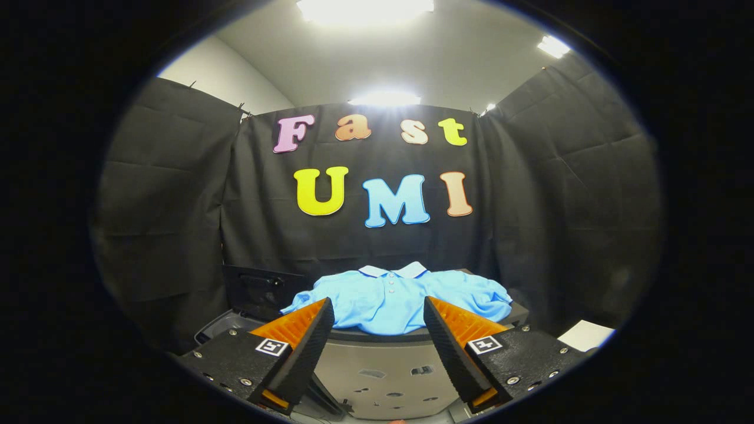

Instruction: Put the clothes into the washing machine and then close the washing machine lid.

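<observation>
Landmark: the washing machine, whose open drum shows as a pale perforated wall low between the fingers. The light-blue polo shirt lies spread flat on the machine's top at the far rim of the opening, collar away from the camera, near hem draped to the dark rim. The lid looks to stand raised behind the machine's left rear corner, a dark panel with a handle recess; this is a judgement, since it blends into the cloth wall. A white sheet lies off the machine's right side. Risks, as judged from this frame: the shirt is flat and wide, so a pinch at the hem may take only one layer, letting the rest drag over the rim and hang outside the drum; a sleeve left across the rim would then be caught when the lid comes down. Coming in too low could knock the finger tips against the rim itself. The lid, if truly upright, may fall if bumped during the reach. The gripper has its orange-backed, ribbed fingers wide apart, holding nothing and touching nothing; the shirt sits just beyond the tips, framed in the gap between them, above the drum opening.
</observation>
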`<state>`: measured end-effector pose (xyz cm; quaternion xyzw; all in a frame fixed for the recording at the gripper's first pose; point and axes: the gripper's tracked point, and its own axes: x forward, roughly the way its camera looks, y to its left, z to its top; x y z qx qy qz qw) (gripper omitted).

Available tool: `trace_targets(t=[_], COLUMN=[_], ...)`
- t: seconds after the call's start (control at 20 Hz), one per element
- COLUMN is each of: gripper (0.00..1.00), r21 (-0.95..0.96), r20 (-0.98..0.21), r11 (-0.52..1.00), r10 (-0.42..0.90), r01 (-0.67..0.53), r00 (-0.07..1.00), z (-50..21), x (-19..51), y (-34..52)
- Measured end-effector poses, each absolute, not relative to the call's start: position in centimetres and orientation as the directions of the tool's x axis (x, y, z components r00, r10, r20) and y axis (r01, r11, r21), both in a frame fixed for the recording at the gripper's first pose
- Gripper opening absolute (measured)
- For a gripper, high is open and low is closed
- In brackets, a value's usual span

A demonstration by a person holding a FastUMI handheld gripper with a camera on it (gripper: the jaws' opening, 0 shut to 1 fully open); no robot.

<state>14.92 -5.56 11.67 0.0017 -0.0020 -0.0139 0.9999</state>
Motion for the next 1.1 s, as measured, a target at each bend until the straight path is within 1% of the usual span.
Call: trace_targets(t=[0.25, 0.4, 0.55, 0.8, 1.1], gripper=[0.95, 0.95, 0.95, 0.95, 0.95], r21=[0.008, 0.011, 0.008, -0.001, -0.001], r20=[-0.010, -0.039, -0.094, -0.151, -0.276], r11=[1.000, 1.000, 1.000, 1.000, 1.000], r10=[-0.015, -0.011, -0.004, -0.007, -0.008], r01=[0.015, 0.011, 0.005, 0.007, 0.008], r00=[1.000, 0.999, 0.996, 0.989, 0.961], z=[13.2, 13.4, 13.2, 13.0, 11.2], x=[18.4, 20.6, 22.9, 26.5, 31.5], y=[-6.2, -6.7, -7.4, -8.5, -9.3])
